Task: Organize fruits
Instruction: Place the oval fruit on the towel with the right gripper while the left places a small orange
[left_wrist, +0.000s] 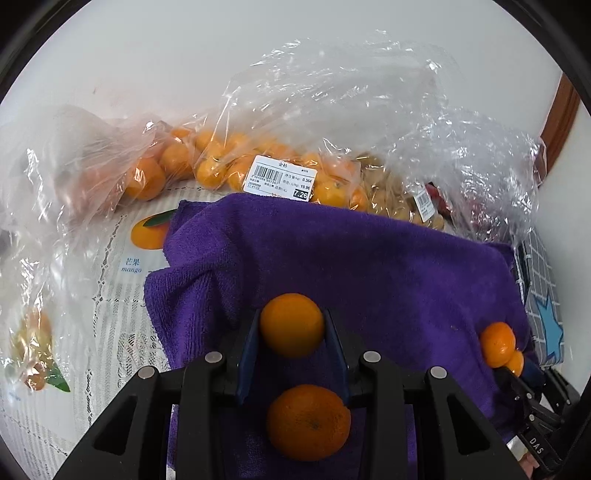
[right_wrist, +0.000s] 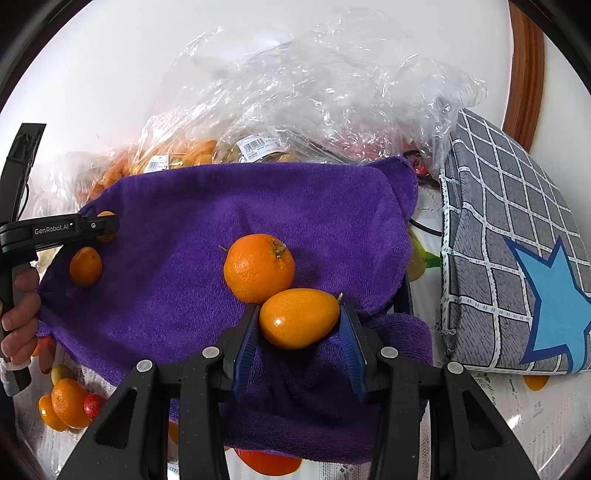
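L gripper (left_wrist: 291, 325) is clamping a small round orange (left_wrist: 291, 324) over the purple towel (left_wrist: 369, 266), R gripper (right_wrist: 299, 319) is pinching an oval kumquat (right_wrist: 299, 318) beside a stemmed mandarin (right_wrist: 258, 267).

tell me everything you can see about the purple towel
The purple towel is a plush, fuzzy cloth, spread over the patterned tablecloth with rumpled folds at its edges. Loose oranges rest on it, among them a stemmed orange. Clear fruit bags lie along its far edge and a grey checked cushion sits to its right.
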